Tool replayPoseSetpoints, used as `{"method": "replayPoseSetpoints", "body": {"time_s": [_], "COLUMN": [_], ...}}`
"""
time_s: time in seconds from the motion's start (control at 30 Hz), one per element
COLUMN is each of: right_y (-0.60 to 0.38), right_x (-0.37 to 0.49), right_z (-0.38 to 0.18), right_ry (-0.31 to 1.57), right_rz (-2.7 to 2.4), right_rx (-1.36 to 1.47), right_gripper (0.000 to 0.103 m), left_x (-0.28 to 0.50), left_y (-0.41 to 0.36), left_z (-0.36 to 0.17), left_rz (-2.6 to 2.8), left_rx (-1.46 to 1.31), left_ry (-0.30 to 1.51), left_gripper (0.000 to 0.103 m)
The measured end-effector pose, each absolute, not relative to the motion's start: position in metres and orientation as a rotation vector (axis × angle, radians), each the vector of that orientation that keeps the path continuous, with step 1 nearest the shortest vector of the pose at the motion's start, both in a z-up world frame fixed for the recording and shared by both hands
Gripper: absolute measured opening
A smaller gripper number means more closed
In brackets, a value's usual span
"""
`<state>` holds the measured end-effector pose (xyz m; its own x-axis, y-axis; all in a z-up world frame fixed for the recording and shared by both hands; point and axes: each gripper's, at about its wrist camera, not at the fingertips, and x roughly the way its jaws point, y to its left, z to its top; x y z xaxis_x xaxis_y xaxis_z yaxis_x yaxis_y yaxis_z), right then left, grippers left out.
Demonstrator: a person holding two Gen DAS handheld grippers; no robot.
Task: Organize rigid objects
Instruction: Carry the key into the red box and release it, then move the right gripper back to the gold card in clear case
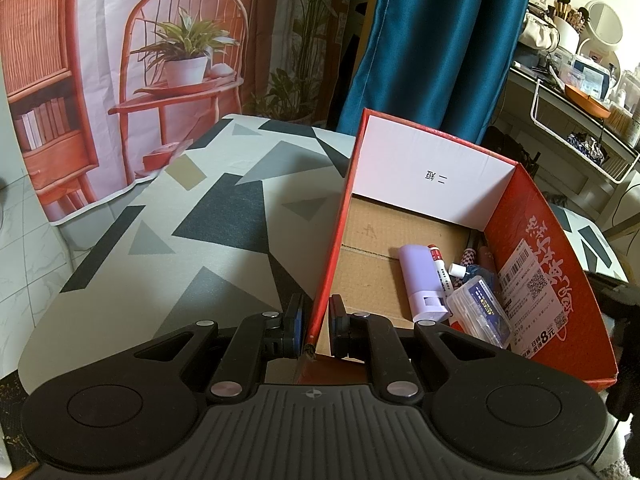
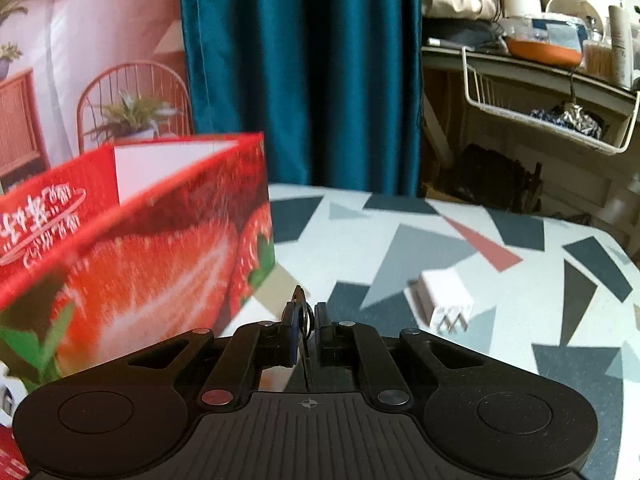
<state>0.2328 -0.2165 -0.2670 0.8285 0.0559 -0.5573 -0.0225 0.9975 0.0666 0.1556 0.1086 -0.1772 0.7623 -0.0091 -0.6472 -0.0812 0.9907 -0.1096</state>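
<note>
- We're over a table with a geometric-print cloth, teal curtain behind.
- Our left gripper straddles the near-left wall of the red box, jaws narrowly apart, one each side; whether they pinch it we cannot tell.
- Our right gripper is clamped on a small dark key-like object, poking up between the jaws.
- The box stands left of those jaws, just beside, so we judge a leftward carry over the rim.
- A white charger lies right, apart.
</note>
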Motion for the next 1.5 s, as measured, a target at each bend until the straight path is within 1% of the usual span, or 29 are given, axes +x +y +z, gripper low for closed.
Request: {"method": "replayPoseSetpoints", "body": {"time_s": [0.23, 0.43, 0.6, 0.83, 0.97, 1.03, 1.07, 1.1, 1.23, 1.27, 1.3, 1.33, 1.37, 1.4, 1.47, 1.5], "right_y": [-0.219, -0.196, -0.165, -0.121, -0.114, -0.118, -0.121, -0.124, -0.137, -0.141, -0.146, -0.152, -0.158, -0.163, -0.175, -0.181], "right_x": [0.229, 0.24, 0.257, 0.281, 0.281, 0.281, 0.281, 0.281, 0.275, 0.272, 0.269, 0.264, 0.262, 0.258, 0.25, 0.247], "right_z": [-0.219, -0.183, -0.178, -0.189, -0.194, -0.195, -0.194, -0.194, -0.186, -0.183, -0.181, -0.178, -0.177, -0.176, -0.175, -0.174], "right_ry": [0.473, 0.398, 0.44, 0.564, 0.583, 0.578, 0.569, 0.559, 0.506, 0.487, 0.464, 0.432, 0.412, 0.394, 0.369, 0.363], "right_rz": [0.075, 0.182, 0.306, 0.403, 0.412, 0.406, 0.41, 0.412, 0.371, 0.358, 0.349, 0.34, 0.332, 0.317, 0.274, 0.253], "right_rx": [0.099, 0.065, 0.026, -0.067, -0.074, -0.058, -0.04, -0.029, -0.015, -0.004, 0.006, 0.019, 0.027, 0.031, 0.037, 0.044], "right_gripper": [0.007, 0.007, 0.007, 0.007, 0.008, 0.013, 0.018, 0.02, 0.02, 0.022, 0.029, 0.033, 0.041, 0.047, 0.048, 0.052], "left_x": [0.155, 0.156, 0.156, 0.156, 0.157, 0.157, 0.157, 0.157, 0.157, 0.157, 0.157, 0.157, 0.157, 0.157, 0.157, 0.157], "left_y": [0.108, 0.108, 0.108, 0.109, 0.109, 0.109, 0.109, 0.109, 0.108, 0.108, 0.108, 0.108, 0.108, 0.108, 0.108, 0.108], "left_z": [-0.178, -0.178, -0.178, -0.178, -0.178, -0.178, -0.178, -0.178, -0.178, -0.178, -0.178, -0.178, -0.178, -0.178, -0.178, -0.178], "left_rz": [0.04, 0.037, 0.036, 0.032, 0.031, 0.03, 0.03, 0.03, 0.033, 0.034, 0.035, 0.035, 0.036, 0.036, 0.036, 0.036], "left_rx": [-0.138, -0.14, -0.144, -0.142, -0.146, -0.147, -0.147, -0.146, -0.146, -0.146, -0.146, -0.146, -0.146, -0.145, -0.145, -0.145], "left_ry": [0.702, 0.701, 0.696, 0.695, 0.695, 0.696, 0.697, 0.697, 0.697, 0.696, 0.696, 0.697, 0.697, 0.697, 0.697, 0.697], "left_gripper": [0.013, 0.013, 0.013, 0.013, 0.013, 0.013, 0.013, 0.013, 0.013, 0.013, 0.013, 0.013, 0.013, 0.013, 0.013, 0.013]}}
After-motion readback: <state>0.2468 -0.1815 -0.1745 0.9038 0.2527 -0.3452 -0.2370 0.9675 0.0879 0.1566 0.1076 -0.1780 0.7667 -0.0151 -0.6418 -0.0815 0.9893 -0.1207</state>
